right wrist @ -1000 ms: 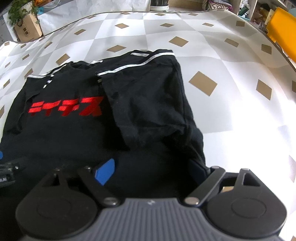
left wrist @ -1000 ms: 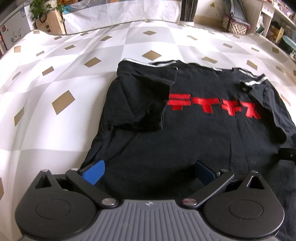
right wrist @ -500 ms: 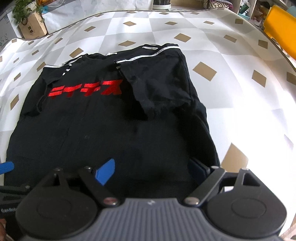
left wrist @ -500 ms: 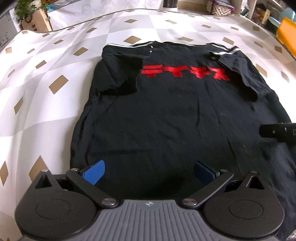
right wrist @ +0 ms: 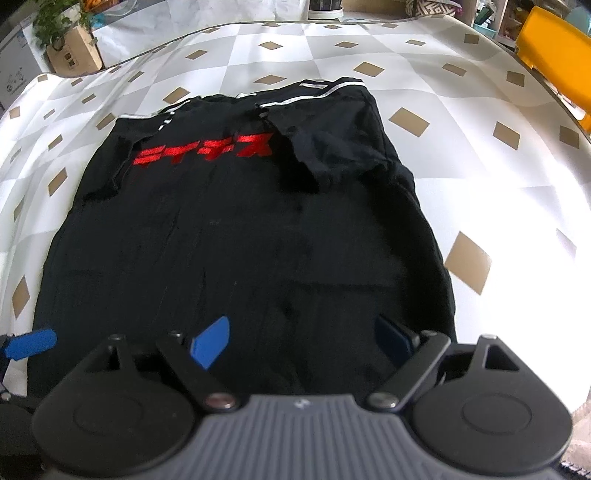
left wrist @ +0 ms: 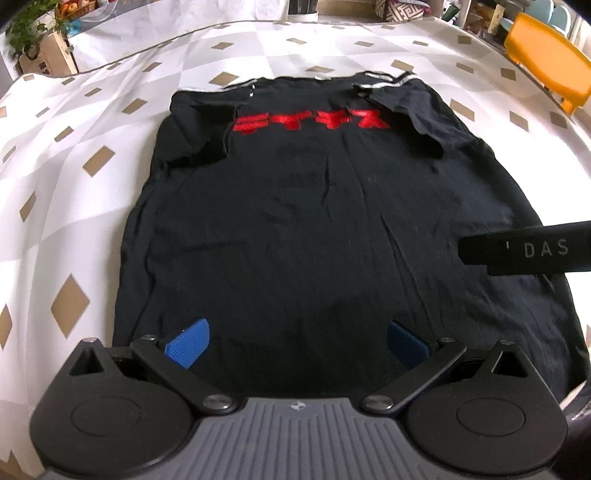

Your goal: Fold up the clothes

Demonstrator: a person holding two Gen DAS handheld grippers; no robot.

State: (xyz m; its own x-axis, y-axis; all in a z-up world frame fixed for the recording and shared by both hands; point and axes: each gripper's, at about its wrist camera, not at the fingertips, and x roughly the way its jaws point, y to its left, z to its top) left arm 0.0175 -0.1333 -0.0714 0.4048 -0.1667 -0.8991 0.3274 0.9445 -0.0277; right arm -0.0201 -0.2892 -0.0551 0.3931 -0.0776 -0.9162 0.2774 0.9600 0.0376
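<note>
Black T-shirt with red lettering lies flat on the checked tablecloth, both sleeves already folded inward; the bottom-hem fold looks next, calling for a grip at each near corner. Left gripper and right gripper hover over the hem, jaws apart and empty. The hem itself is hidden beneath the gripper bodies.

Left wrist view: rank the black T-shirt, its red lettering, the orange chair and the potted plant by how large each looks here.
1. black T-shirt
2. red lettering
3. orange chair and potted plant: they look alike in size, both cut off at the picture's edge and warped by the fisheye, so unranked.
</note>
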